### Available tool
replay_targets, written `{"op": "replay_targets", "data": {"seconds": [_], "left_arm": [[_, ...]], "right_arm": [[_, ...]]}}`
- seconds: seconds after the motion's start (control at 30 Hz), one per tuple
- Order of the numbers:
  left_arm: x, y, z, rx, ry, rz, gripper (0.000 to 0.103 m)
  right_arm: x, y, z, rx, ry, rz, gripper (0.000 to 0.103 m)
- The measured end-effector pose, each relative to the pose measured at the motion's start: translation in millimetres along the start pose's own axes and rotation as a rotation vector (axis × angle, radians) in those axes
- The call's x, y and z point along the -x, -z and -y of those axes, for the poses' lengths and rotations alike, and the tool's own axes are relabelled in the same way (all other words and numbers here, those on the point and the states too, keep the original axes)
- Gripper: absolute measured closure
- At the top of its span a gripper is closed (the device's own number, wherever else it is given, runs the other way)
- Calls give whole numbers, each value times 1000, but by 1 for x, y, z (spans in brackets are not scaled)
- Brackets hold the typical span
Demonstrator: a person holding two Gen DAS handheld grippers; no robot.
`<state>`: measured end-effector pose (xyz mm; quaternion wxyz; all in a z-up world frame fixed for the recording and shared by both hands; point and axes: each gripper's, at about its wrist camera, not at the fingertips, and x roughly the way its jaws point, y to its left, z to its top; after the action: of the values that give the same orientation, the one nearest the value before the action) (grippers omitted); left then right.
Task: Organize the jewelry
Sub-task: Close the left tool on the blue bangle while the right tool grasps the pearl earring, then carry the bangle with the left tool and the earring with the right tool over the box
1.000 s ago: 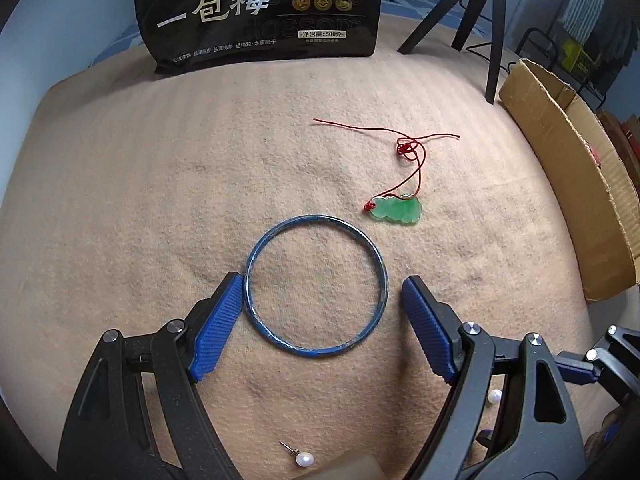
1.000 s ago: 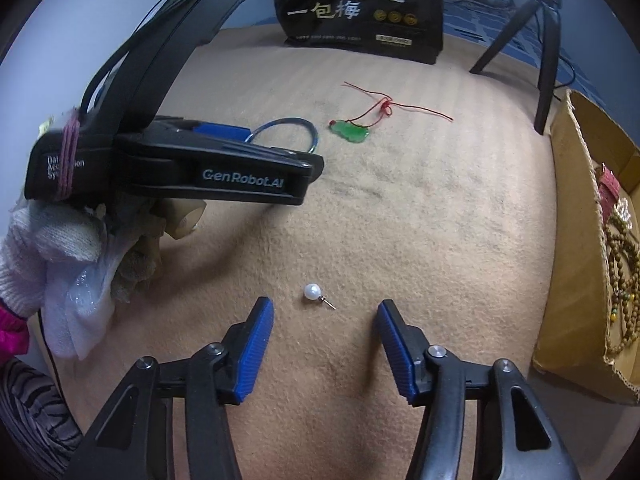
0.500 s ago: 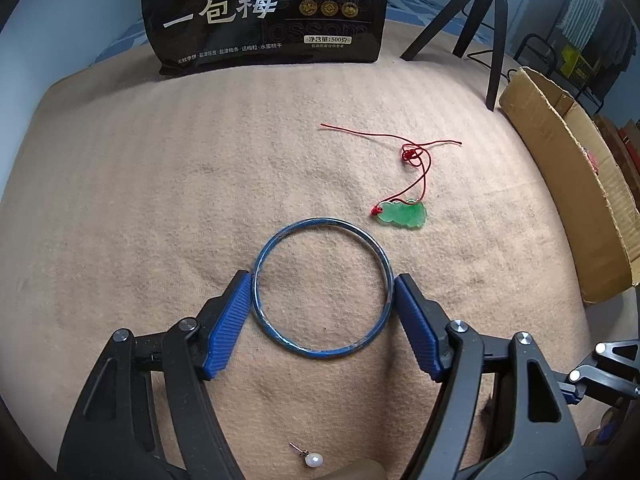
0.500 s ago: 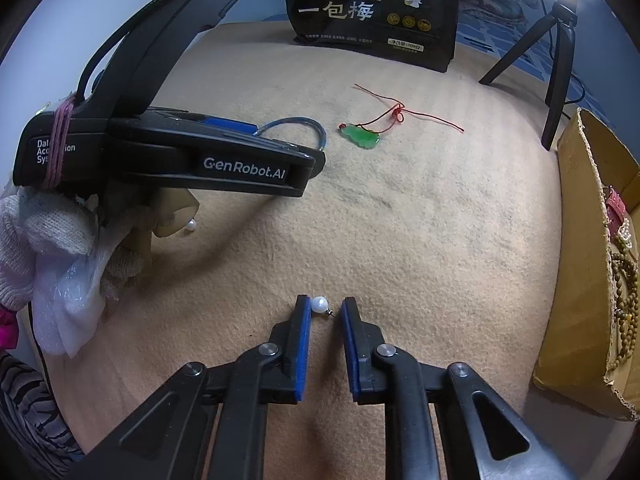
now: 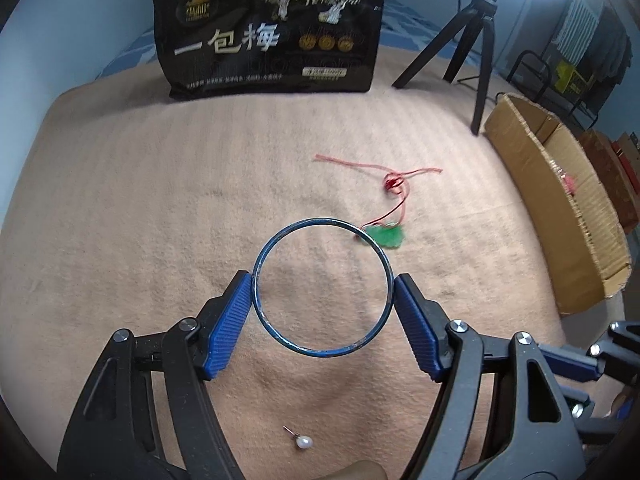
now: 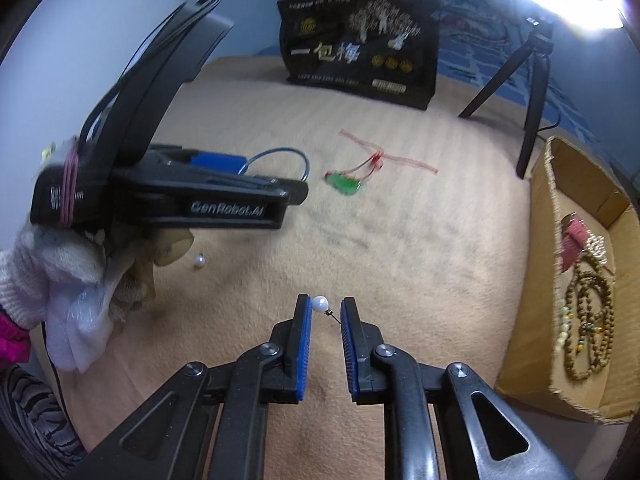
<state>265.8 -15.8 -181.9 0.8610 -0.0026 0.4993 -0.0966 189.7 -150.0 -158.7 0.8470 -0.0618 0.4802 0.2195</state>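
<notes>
Far left in the right wrist view: gloved hand (image 6: 60, 272) around the left gripper (image 5: 322, 300), blue pads pressed on either side of a blue bangle (image 5: 320, 288), so clamped on it at a wide spread. Bangle held flat between the pads, above the tan blanket (image 5: 140, 200). Near edge, below the bangle: a pearl earring (image 5: 302, 441) lying loose on the blanket with its post pointing far-left. Far, standing upright at the blanket's back edge: black snack bag (image 5: 268, 28) with white lettering. Right of the bangle and just beyond its rim: green pendant (image 5: 386, 236) on a red cord (image 5: 394, 184), cord trailing far and left. Near centre of the right wrist view: right gripper (image 6: 325, 312) pinched narrow on a second pearl earring (image 6: 320, 303), pearl against the left pad, post slanting to the right pad. Far right: black tripod (image 5: 476, 52), then a cardboard box (image 6: 540, 280) with brown bead strings (image 6: 588, 328) inside.
</notes>
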Motion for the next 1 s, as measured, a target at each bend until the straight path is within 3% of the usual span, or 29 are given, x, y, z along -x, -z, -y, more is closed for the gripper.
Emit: {"op": "replay_targets", "data": {"seconds": [0.2,0.23,0.27,0.53,0.73,0.8,0.83,0.93,1.0], "left_arm": [[18,-3,17,-27,17,39,29],[22,-4,20,-31,23,47,29],[24,-6,23,-34,28,53,29],[34,-19,50,-62,59,91,29],[38,-23,52,-62,58,106,29],[40,-23,48,-55,53,109,29],[40,-23,44,-48,50,110,29],[41,-22,34,-34,42,115,29],[42,-22,26,-22,37,117,29]], "right_arm": [[26,-1,14,-27,23,51,90],[31,-2,18,-33,26,59,100],[34,-3,20,-37,30,64,101],[65,-5,50,-114,39,135,103],[65,-5,62,-157,-48,129,103],[55,-5,60,-161,-62,102,81],[49,-5,59,-162,-76,91,61],[28,-4,53,-168,-109,49,59],[12,-4,47,-151,-94,21,63]]}}
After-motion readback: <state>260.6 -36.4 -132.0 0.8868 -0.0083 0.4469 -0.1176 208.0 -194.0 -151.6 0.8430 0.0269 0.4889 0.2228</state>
